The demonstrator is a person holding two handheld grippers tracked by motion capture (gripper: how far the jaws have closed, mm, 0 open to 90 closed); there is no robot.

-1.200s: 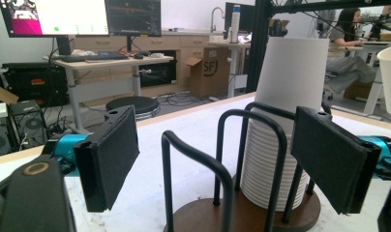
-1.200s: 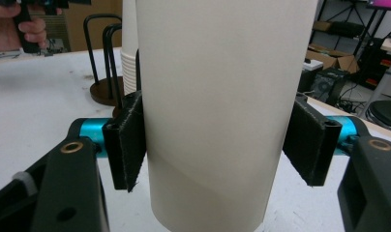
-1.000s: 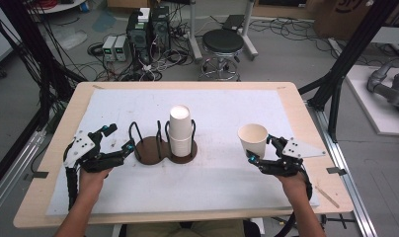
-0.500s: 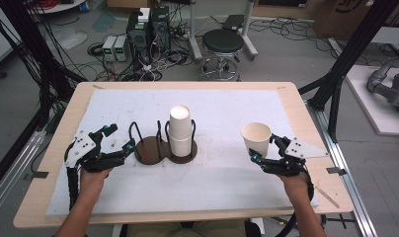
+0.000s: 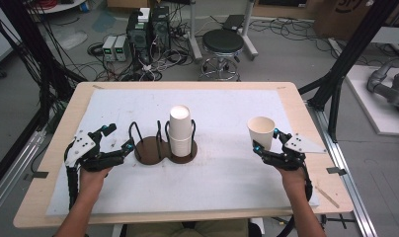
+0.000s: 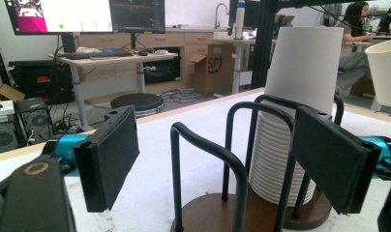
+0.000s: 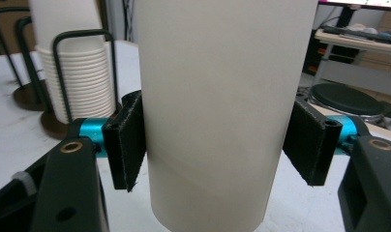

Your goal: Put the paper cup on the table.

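Note:
A single white paper cup (image 5: 260,131) stands upright, mouth up, between the pads of my right gripper (image 5: 265,140) at the right of the white sheet. In the right gripper view both black pads press the cup (image 7: 222,96) at its sides, so my right gripper (image 7: 218,145) is shut on it. A stack of upturned paper cups (image 5: 180,131) sits in the right ring of a dark wooden holder (image 5: 148,149) with wire loops. My left gripper (image 5: 119,138) is open just left of the holder's empty ring. In its view the wire loops (image 6: 208,145) and stack (image 6: 300,96) lie ahead.
A white sheet (image 5: 222,182) covers most of the wooden table (image 5: 296,98). Black frame posts (image 5: 345,59) rise at both sides. A stool (image 5: 222,42) and computer boxes (image 5: 148,27) stand on the floor beyond the far edge.
The right gripper and its cup have drifted slightly to the right. The left gripper, holder and stack have stayed where they were.

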